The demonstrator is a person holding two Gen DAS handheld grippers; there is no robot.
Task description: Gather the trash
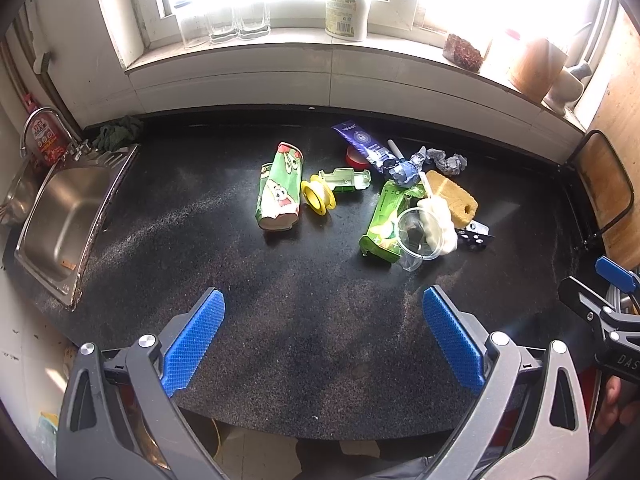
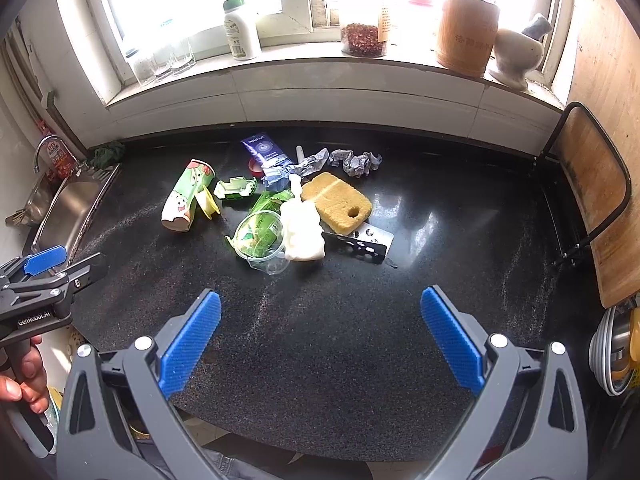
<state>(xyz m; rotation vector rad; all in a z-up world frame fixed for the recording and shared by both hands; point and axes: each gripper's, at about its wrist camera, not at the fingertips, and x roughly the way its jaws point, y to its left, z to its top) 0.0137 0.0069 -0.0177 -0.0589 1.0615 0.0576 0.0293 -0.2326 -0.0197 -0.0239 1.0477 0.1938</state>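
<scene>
Trash lies in a loose heap on the black counter (image 1: 304, 312): a green cartoon-printed can (image 1: 280, 192) on its side, a yellow ring (image 1: 318, 198), a green plastic tray piece (image 1: 346, 179), a green wrapper (image 1: 384, 220) under a clear plastic cup (image 1: 418, 236), a yellow sponge (image 2: 336, 202), a white lump (image 2: 302, 232), a blue pouch (image 2: 266, 154), crumpled grey paper (image 2: 360, 162) and a perforated metal plate (image 2: 364, 242). My left gripper (image 1: 323, 336) is open and empty, well short of the heap. My right gripper (image 2: 320, 336) is open and empty too.
A steel sink (image 1: 64, 216) with a tap sits at the counter's left end. A wooden board in a black rack (image 2: 592, 200) stands at the right. The windowsill holds glasses (image 1: 224, 26), a bottle (image 1: 346, 10), a jar (image 2: 362, 36) and a wooden container (image 2: 466, 34).
</scene>
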